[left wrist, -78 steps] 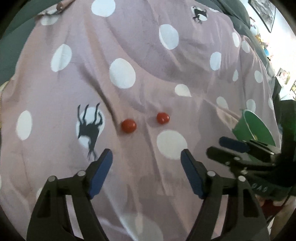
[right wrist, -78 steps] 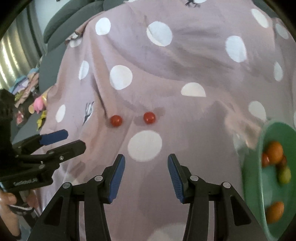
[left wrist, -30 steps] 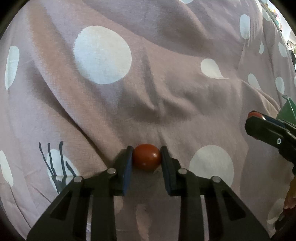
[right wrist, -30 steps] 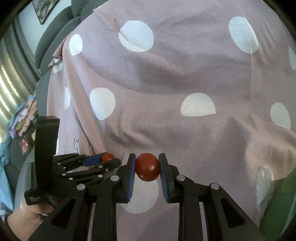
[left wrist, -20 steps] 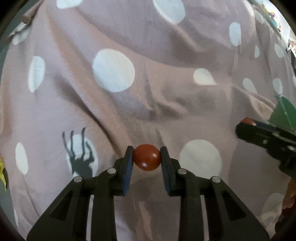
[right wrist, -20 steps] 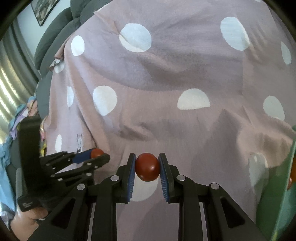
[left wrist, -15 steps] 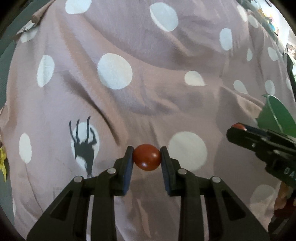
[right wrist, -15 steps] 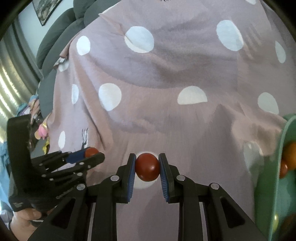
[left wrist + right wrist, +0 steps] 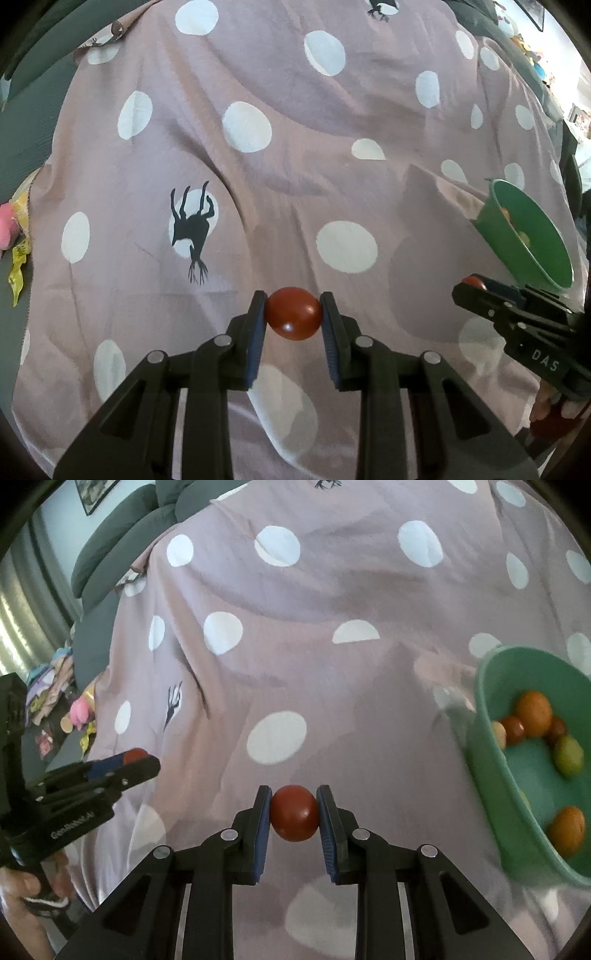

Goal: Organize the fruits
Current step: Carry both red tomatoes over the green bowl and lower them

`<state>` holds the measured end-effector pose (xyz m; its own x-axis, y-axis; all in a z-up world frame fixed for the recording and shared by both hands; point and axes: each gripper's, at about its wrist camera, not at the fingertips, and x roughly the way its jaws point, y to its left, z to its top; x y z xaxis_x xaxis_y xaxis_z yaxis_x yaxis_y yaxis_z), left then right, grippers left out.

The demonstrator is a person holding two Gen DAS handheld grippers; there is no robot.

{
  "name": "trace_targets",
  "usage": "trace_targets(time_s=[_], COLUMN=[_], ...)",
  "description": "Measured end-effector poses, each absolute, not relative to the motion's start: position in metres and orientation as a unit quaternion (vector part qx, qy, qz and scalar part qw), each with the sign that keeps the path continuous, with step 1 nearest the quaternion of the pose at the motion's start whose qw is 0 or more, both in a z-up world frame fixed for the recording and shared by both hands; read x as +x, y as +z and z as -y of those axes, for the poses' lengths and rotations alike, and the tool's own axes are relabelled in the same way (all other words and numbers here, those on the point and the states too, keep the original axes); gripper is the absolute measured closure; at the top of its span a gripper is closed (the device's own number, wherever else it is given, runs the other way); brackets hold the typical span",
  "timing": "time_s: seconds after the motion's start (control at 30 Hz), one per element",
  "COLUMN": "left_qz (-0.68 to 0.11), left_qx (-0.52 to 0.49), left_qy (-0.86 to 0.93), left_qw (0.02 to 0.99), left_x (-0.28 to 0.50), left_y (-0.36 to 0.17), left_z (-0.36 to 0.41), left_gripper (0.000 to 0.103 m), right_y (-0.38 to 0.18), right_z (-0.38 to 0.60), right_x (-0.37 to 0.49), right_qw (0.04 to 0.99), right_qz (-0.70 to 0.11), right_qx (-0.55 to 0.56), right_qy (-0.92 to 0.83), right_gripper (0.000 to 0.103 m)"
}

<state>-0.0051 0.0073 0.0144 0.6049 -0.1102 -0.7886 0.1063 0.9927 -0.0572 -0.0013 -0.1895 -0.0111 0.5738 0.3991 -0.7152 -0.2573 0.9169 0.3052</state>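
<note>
Red tomato (image 9: 294,314) clamped in left gripper (image 9: 294,317) fingers; second tomato (image 9: 294,813) clamped in right gripper (image 9: 294,814).

I see a dusty mauve blanket (image 9: 295,177) patterned with white dots, a few carrying black deer silhouettes. My left tongs (image 9: 294,319) are black with blue pads, and the tomato (image 9: 294,313) between them is glossy red. My right tongs (image 9: 294,814) match, black and blue, around a second red tomato (image 9: 294,813). To their right, the bowl (image 9: 491,771) is mint green, its fruits (image 9: 533,712) orange, dark red and yellow-green. Left of my left tongs, something pink (image 9: 7,229) and yellow lies past the blanket's edge.
</note>
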Motion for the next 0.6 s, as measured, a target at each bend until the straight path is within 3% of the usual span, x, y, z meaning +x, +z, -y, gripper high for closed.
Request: trace_targets(time_s=[0.6], left_qz=[-0.424], left_qx=[0.033], left_qy=[-0.088], left_qw=[0.901], left_x=[-0.051], left_y=[0.031], left_z=[0.024], left_gripper=[0.075], right_y=[0.016], right_z=[0.212], right_x=[-0.053], right_qw=[0.9], right_qz=[-0.39], right_qx=[0.096], right_qy=[0.171], right_gripper=[0.077])
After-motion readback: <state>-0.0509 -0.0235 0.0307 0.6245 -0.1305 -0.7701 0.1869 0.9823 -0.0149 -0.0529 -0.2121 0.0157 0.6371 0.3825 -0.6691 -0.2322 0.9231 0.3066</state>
